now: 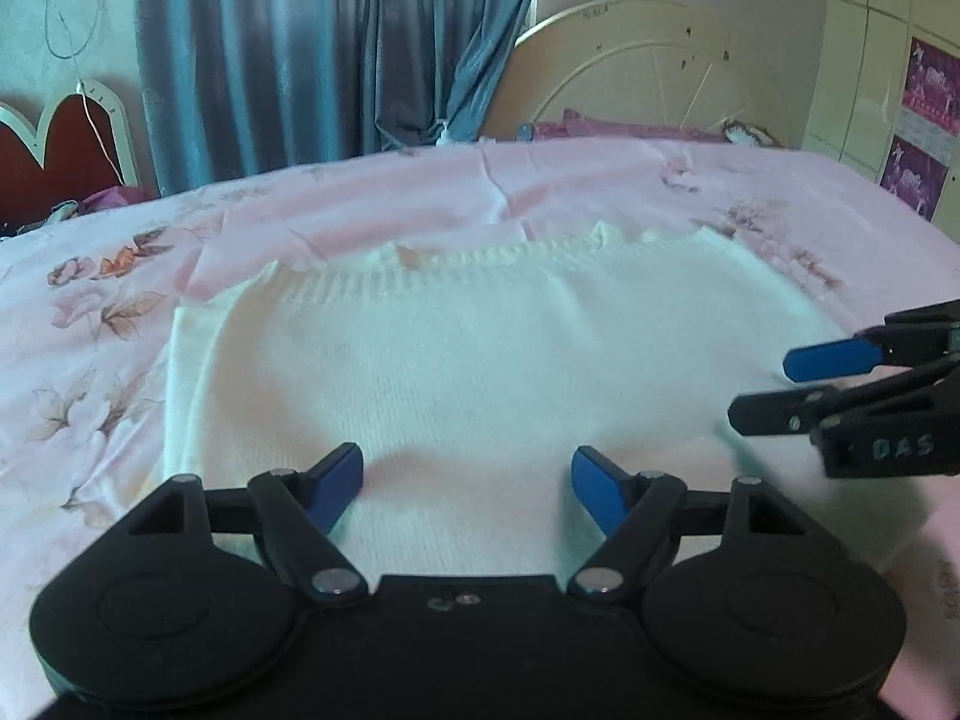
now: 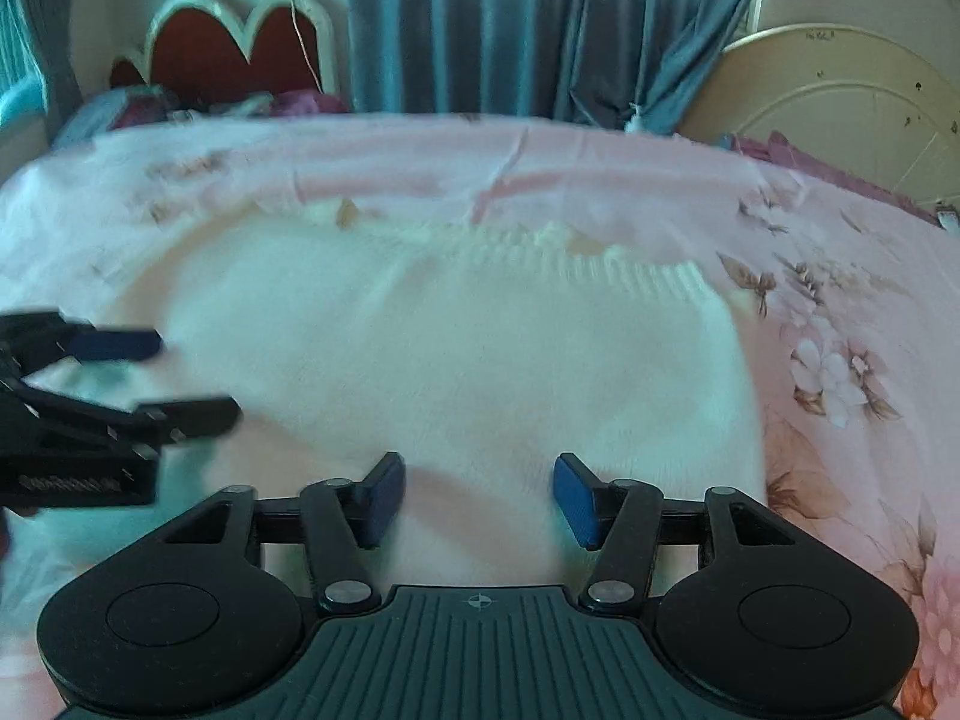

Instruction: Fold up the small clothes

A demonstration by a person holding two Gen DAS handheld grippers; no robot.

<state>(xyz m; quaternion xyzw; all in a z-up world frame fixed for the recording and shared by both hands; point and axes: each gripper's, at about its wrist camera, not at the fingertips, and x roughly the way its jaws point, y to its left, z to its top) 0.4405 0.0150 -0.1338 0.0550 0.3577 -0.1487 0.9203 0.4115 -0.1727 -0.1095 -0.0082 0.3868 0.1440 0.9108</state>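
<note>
Your white knitted garment (image 1: 480,372) lies flat in the middle of the pink floral bedsheet (image 1: 108,312), its ribbed hem along the far edge. On the left side, in the left wrist view, a second layer of the same knit shows under the top one, so it looks as if one fold may already be made, though you cannot be sure of that from here. The piece is still wide and broad, so by my reading most of the folding is left: the sides or the near edge need to be brought over, then the whole thing halved.

Your left gripper (image 1: 467,480) hovers over the near part of the knit with its jaws spread wide and nothing between them. Your right gripper (image 2: 477,495) is likewise released, jaws apart, over the near right part of the cloth; in the left wrist view it reaches in from the right edge. Neither has a grasp of the fabric yet.

Beyond the bed stand the blue-grey curtain (image 2: 480,24), a red headboard (image 2: 234,48) far left and a cream round-topped frame (image 2: 840,102) far right.
</note>
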